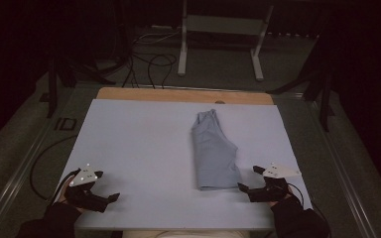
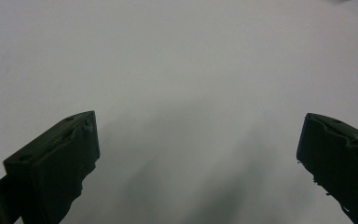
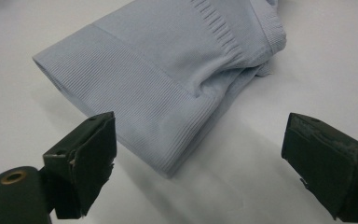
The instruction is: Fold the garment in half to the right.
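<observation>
Item: shorts (image 1: 213,151), pale blue, folded in half lengthwise, lying flat on the tabletop (image 1: 129,139) right of centre. Long axis runs away from you, waistband at the far end, ribbed leg hem at the near end.

Hem: in the right gripper view the shorts (image 3: 168,79) show their near hem corner pointing toward your fingers, between the two but nearer the left-hand one (image 3: 91,158). The hem is close in front of the tips, not touching, and not yet between them.

Right gripper (image 1: 248,182): just beside the near right corner of the shorts, pointing left toward the hem. Fingers wide, holding nothing. This is your nearer hand.

Left gripper (image 1: 109,191): well apart from the shorts, near the front left of the tabletop. Its own view shows fingers (image 2: 60,163) wide over bare surface, holding nothing.

Key relation: the shorts lie ahead and to the left of your right fingers, with the hem edge crossing their line at a slant. By my judgement the next move falls to the right hand: a short advance onto the hem corner, lower finger sliding under the fold. The left must travel far across to reach the opposite side.

Surroundings: wooden edge (image 1: 183,94) at the far side of the tabletop; cables (image 1: 151,62) and a stand (image 1: 221,34) on the floor beyond.
</observation>
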A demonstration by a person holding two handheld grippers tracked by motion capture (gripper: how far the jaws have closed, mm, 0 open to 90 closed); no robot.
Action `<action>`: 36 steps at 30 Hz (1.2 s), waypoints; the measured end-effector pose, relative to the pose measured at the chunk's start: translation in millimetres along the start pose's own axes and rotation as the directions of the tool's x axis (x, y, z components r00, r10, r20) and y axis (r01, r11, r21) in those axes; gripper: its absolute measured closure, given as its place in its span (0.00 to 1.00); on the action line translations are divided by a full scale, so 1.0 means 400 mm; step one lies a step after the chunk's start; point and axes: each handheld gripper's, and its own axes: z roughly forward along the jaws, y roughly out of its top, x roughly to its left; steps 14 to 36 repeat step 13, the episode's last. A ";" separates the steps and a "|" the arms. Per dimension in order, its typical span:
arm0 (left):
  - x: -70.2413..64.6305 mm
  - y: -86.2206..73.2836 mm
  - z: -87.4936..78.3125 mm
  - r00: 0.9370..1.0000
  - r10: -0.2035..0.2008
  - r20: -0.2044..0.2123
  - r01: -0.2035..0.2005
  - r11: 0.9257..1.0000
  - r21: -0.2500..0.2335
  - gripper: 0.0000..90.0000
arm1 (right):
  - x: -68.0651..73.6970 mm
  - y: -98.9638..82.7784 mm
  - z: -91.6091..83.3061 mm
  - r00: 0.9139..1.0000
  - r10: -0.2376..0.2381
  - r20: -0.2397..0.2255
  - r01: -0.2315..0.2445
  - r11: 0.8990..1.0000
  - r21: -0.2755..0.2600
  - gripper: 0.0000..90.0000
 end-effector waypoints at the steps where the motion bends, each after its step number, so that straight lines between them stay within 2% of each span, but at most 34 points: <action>1: -0.002 0.002 0.002 1.000 0.001 0.005 -0.001 1.000 -0.001 0.00 | -0.001 0.000 0.000 1.000 0.000 -0.002 0.000 1.000 -0.001 0.11; 6: -0.009 0.003 0.012 1.000 0.013 0.020 -0.013 1.000 0.011 0.00 | 0.000 0.000 0.000 1.000 0.000 0.001 0.000 1.000 0.003 0.11; 12: -0.006 0.002 0.013 1.000 0.002 0.016 -0.002 1.000 0.005 0.00 | 0.000 0.002 -0.003 1.000 0.004 0.005 -0.004 1.000 -0.002 0.11; 36: -0.006 0.002 0.013 1.000 0.002 0.016 -0.002 1.000 0.005 0.00 | 0.000 0.003 -0.003 1.000 0.003 0.007 -0.003 1.000 -0.002 0.11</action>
